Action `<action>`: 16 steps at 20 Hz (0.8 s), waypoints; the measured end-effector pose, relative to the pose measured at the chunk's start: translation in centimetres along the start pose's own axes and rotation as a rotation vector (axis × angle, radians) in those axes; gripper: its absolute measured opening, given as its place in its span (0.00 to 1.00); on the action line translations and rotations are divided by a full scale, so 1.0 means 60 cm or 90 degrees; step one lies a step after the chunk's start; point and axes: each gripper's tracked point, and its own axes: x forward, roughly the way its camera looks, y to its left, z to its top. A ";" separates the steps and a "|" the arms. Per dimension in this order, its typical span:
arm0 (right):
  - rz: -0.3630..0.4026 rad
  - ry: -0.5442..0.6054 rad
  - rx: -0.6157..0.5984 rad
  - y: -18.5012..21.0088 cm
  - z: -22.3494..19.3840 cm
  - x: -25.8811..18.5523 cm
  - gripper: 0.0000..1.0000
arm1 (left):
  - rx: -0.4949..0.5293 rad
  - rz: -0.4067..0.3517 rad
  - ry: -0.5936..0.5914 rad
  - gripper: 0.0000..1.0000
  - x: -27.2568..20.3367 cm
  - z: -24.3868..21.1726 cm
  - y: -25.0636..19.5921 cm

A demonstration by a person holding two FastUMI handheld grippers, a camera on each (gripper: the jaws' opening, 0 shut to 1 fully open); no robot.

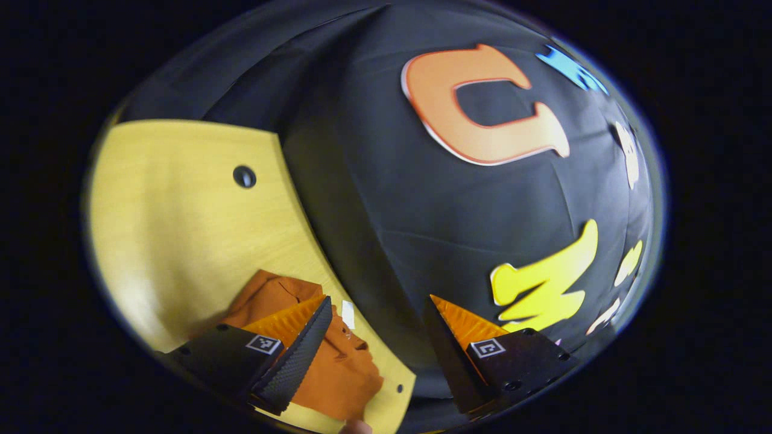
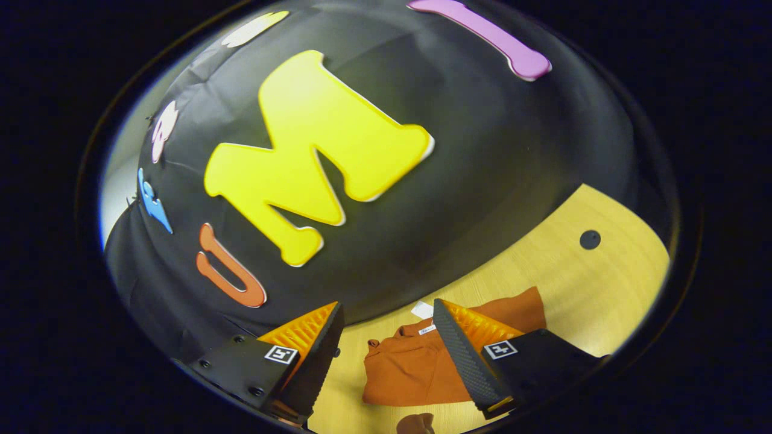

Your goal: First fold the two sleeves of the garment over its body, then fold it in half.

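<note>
Orange garment — seen bunched in a compact heap on the wooden table near the booth wall; left gripper and right gripper are held spread above it, nothing pinched — stage not settled: either folded or awaiting spreading

Both cams tilted up, mostly facing the booth wall. Left gripper view: desk at left, garment lower centre. Right gripper view: desk lower right. Shared: garment, desk edge.
</note>
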 end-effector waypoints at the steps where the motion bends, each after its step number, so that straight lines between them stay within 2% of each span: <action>1: -0.002 -0.018 -0.032 0.016 0.013 -0.027 0.90 | 0.050 0.000 0.002 0.98 -0.028 0.003 -0.013; 2: -0.005 -0.033 -0.066 0.029 0.024 -0.057 0.96 | 0.099 0.004 -0.007 0.98 -0.054 0.011 -0.023; 5: -0.015 -0.066 -0.172 0.070 0.033 -0.147 0.97 | 0.239 0.003 -0.045 0.98 -0.134 0.029 -0.065; 7: -0.034 -0.067 -0.262 0.083 0.013 -0.192 0.96 | 0.301 -0.005 -0.057 0.98 -0.186 0.024 -0.088; 10: -0.046 -0.025 -0.369 0.095 -0.054 -0.246 0.96 | 0.370 -0.005 -0.054 0.98 -0.253 -0.013 -0.092; 11: -0.047 -0.013 -0.392 0.091 -0.076 -0.261 0.92 | 0.388 -0.007 -0.047 0.98 -0.272 -0.032 -0.090; 12: -0.047 -0.001 -0.409 0.087 -0.100 -0.272 0.96 | 0.403 -0.006 -0.041 0.98 -0.287 -0.051 -0.086; 13: -0.058 0.006 -0.421 0.077 -0.120 -0.285 0.96 | 0.413 -0.003 -0.033 0.98 -0.305 -0.070 -0.079; 16: -0.072 -0.026 -0.397 0.065 -0.150 -0.332 0.96 | 0.437 0.001 -0.041 1.00 -0.350 -0.101 -0.075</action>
